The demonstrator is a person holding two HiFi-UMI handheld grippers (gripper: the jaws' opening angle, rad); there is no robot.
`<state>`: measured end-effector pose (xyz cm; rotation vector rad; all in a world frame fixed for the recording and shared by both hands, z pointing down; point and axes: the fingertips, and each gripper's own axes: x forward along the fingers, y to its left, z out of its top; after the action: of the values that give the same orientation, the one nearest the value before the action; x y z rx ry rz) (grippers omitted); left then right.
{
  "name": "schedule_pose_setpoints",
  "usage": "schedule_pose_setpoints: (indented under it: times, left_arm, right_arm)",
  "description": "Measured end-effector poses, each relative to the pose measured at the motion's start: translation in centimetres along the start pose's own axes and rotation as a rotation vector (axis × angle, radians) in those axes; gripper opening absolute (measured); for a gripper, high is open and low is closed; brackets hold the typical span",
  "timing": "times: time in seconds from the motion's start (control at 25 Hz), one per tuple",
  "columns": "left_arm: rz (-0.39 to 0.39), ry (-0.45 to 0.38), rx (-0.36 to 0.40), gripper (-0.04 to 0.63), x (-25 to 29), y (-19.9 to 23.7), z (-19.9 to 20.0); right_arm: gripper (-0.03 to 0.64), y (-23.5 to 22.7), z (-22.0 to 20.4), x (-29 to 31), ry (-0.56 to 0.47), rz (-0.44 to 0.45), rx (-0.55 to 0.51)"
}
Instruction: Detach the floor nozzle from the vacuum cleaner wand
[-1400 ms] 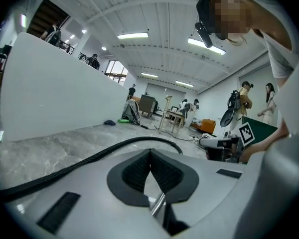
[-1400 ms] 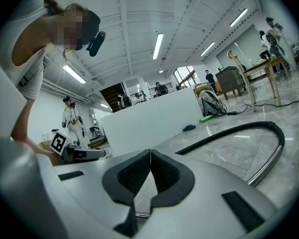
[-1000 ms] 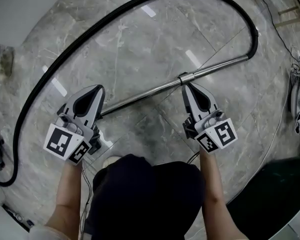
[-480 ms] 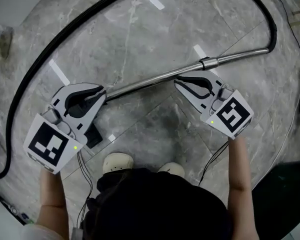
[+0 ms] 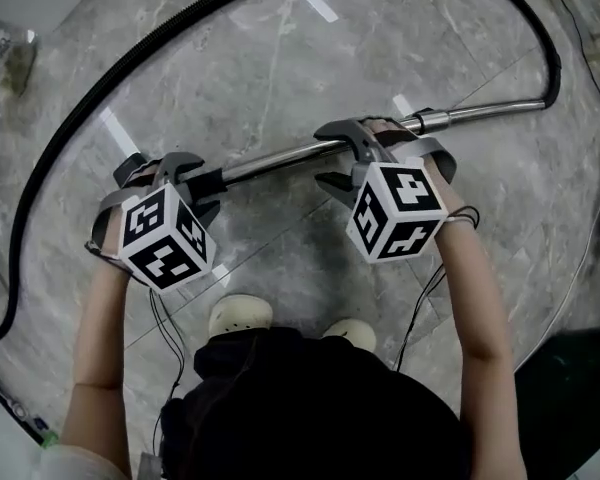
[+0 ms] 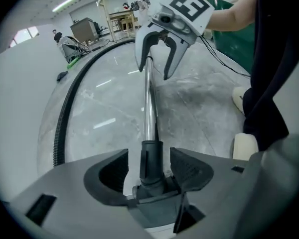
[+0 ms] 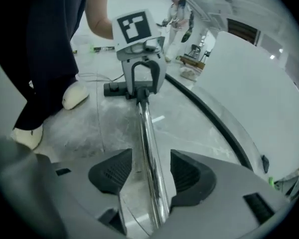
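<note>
The chrome wand (image 5: 280, 158) lies on the marble floor, with a black hose (image 5: 90, 108) curving off its far end. My left gripper (image 5: 175, 176) points down over the wand's near end. Its jaws are opening, with the black collar (image 6: 150, 161) of the nozzle neck between them and the pads clear of it. The floor nozzle (image 7: 115, 89) shows low and black behind that gripper in the right gripper view. My right gripper (image 5: 332, 155) straddles the wand (image 7: 150, 153) farther along. Its jaws are opening too, and the pads do not touch the tube.
The person's pale shoes (image 5: 242, 315) stand just behind the wand, and thin cables (image 5: 420, 313) trail from the grippers. The hose (image 6: 70, 98) loops round the left side. A dark green mass (image 5: 580, 378) fills the lower right. People and furniture stand far off.
Both grippers dropped onto the wand and rolled so that their marker cubes face up. Their jaws, shut before, now stand apart astride the collar and the tube.
</note>
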<state>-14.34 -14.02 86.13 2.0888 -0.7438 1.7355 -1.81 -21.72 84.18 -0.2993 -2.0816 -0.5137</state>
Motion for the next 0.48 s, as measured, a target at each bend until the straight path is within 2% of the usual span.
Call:
schedule_pose_setpoints:
  times: [0.12, 0.2, 0.28, 0.4, 0.44, 0.48]
  left_arm:
    - [-0.001, 0.092, 0.005, 0.264, 1.6, 0.2, -1.2]
    - [-0.029, 0.143, 0.026, 0.263, 2.5, -0.3, -1.9]
    - [-0.037, 0.157, 0.039, 0.261, 3.2, -0.6, -2.0]
    - [-0.002, 0.164, 0.072, 0.193, 3.9, -0.5, -1.9]
    - [0.003, 0.166, 0.077, 0.192, 4.0, -0.4, -1.9]
    - [0.003, 0.164, 0.074, 0.190, 4.0, -0.4, -1.9]
  right_arm:
    - [0.244, 0.5, -0.5, 2.4, 0.097, -0.007, -0.115]
    - [0.244, 0.3, -0.9, 3.3, 0.146, -0.037, -0.145]
    - [0.244, 0.5, -1.2, 3.9, 0.172, -0.031, -0.135]
    - [0.242, 0.7, -1.6, 4.7, 0.203, -0.023, -0.148]
    - [0.233, 0.6, -1.7, 5.0, 0.216, -0.040, -0.163]
    - [0.179, 0.4, -1.8, 5.1, 0.228, -0.060, -0.176]
